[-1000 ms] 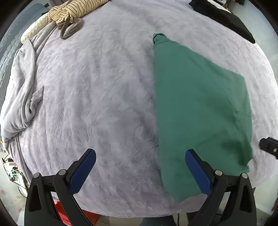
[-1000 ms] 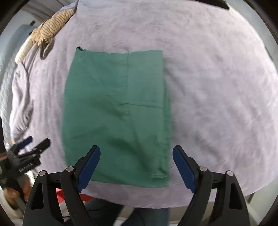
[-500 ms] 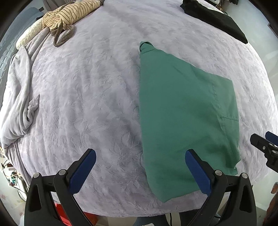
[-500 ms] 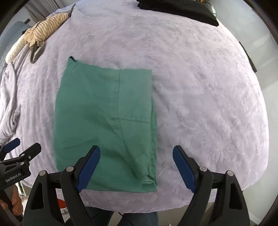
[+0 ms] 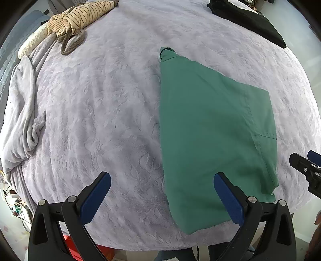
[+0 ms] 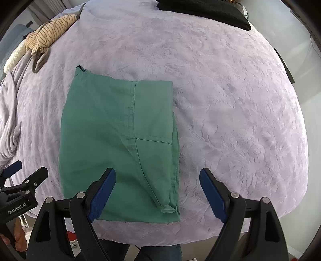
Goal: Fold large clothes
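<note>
While spread flat on a lilac blanket [image 6: 230, 112], green garment [image 6: 120, 144] folded into a tall rectangle, left of centre in the right wrist view, right of centre in the left wrist view. Left gripper [image 5: 162, 192] released, blue pads wide apart, one pad over the garment's lower edge (contact unclear). Right gripper [image 6: 157, 187] likewise spread and empty, straddling the garment's lower right corner. Striped cloth [image 5: 80, 18] bunched at upper left of the frame; black cloth [image 5: 248, 20] at upper right.
</note>
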